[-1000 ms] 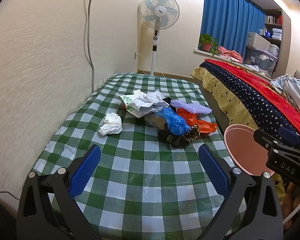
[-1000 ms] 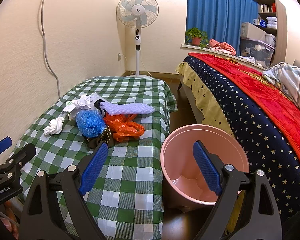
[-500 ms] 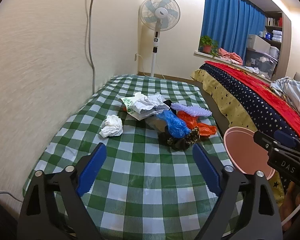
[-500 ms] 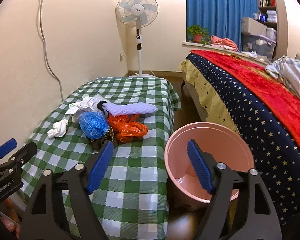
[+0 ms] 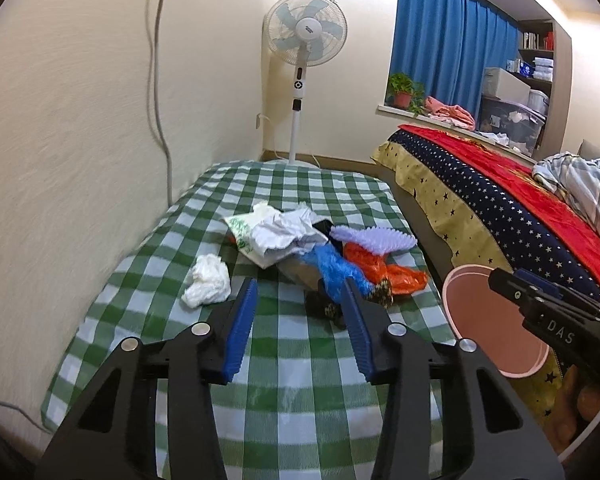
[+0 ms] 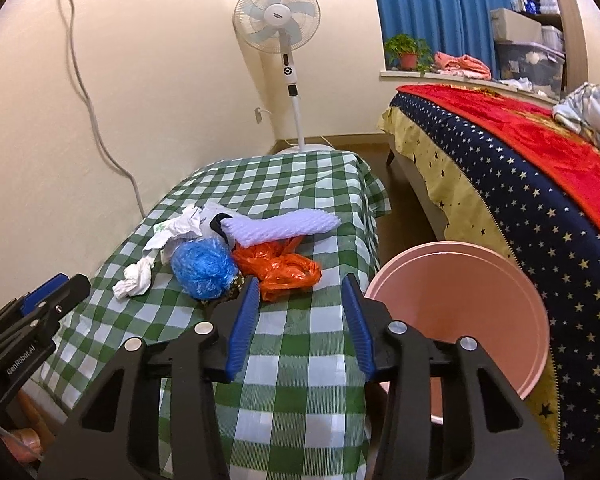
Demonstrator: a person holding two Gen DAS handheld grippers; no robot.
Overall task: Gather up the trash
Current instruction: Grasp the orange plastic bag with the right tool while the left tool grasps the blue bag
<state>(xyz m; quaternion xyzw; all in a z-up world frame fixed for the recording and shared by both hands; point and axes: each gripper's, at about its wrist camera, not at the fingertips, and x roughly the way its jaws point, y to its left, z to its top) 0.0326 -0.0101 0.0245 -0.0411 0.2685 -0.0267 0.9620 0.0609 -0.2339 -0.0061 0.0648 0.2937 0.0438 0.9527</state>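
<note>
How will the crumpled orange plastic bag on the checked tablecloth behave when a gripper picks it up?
The crumpled orange plastic bag is thin film, so it is probably very light and floppy. It will likely sag and unfold when lifted. Its glossy surface looks slippery, so a pinch on a bunched fold may hold best.

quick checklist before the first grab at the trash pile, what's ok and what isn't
1. Left tongs empty: ok. The jaws have just been closing, with nothing between them.
2. Right tongs empty: ok, also just closing on nothing.
3. Trash within sight: ok. White tissue wad, blue bag and orange bag lie on the checked cloth.
4. Pink bin upright and open beside the table: ok.
5. Jaws wide enough for the blue bag: cannot tell.
</note>
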